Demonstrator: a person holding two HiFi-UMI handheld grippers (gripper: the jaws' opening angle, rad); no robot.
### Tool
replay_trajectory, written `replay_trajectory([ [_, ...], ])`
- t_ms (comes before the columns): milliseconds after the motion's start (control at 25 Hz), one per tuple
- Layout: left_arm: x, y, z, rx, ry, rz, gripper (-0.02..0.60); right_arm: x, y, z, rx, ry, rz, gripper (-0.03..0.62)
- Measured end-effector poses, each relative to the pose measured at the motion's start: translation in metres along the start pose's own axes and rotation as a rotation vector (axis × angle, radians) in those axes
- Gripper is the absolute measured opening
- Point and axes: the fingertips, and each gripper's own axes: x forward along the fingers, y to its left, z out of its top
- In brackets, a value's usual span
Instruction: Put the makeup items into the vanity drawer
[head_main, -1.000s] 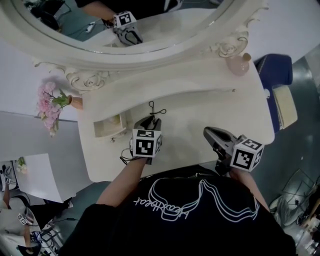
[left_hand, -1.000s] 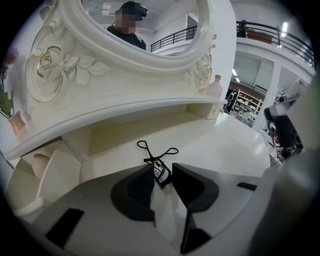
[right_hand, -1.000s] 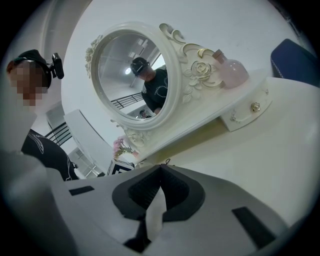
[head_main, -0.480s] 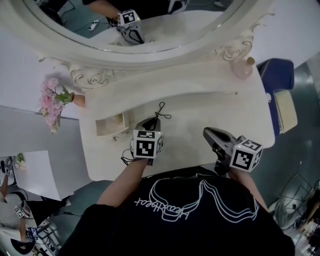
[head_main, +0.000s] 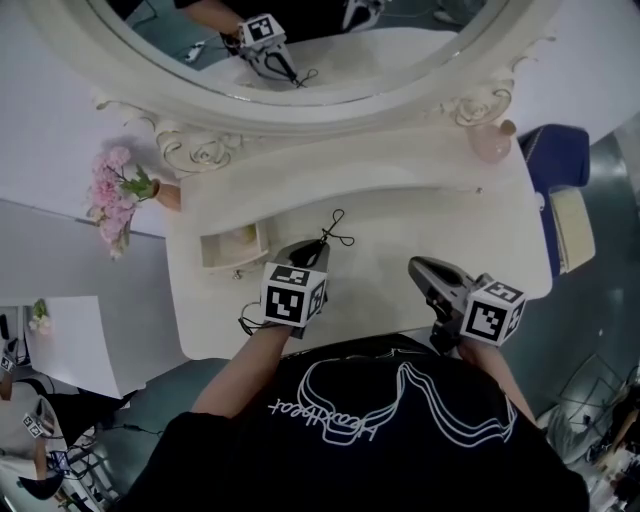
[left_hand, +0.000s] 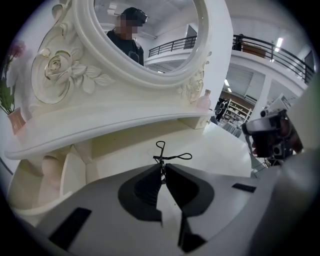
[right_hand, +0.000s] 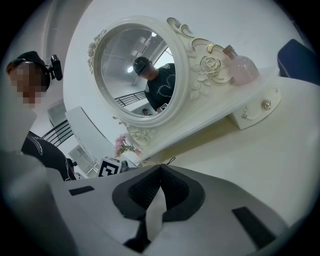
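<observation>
A black wire eyelash curler (head_main: 336, 226) (left_hand: 163, 157) sticks out of my left gripper (head_main: 319, 244) (left_hand: 163, 168), loops forward, a little above the white vanity top (head_main: 410, 225). The jaws have just been closing and are shut on its handle. To the left, the small vanity drawer (head_main: 232, 249) (left_hand: 54, 176) stands pulled open; what lies in it is hard to make out. My right gripper (head_main: 419, 267) (right_hand: 160, 166) hovers near the front edge at the right, shut with nothing in it.
A pink perfume bottle (head_main: 492, 142) (right_hand: 240, 68) stands on the shelf at the back right, under the oval mirror (head_main: 300, 60). Pink flowers in a pot (head_main: 118, 196) sit at the back left. A second drawer knob (right_hand: 267, 104) shows at the right. A blue chair (head_main: 556, 154) is beyond the right edge.
My left gripper has shut on the eyelash curler and raised it off the vanity top. The right gripper has stayed where it was.
</observation>
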Motion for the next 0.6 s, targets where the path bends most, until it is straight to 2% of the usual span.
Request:
replay_trajectory([
  [240,-0.034,-0.007,0.007,0.012,-0.013,-0.075,0.029,0.013,0.017,-0.004,-0.016,0.003,0.025,0.006],
  [600,-0.090,0.019,0.013,0.033,-0.082,-0.063,0.029,0.033,0.046,-0.018,-0.046,0.017,0.045,0.006],
])
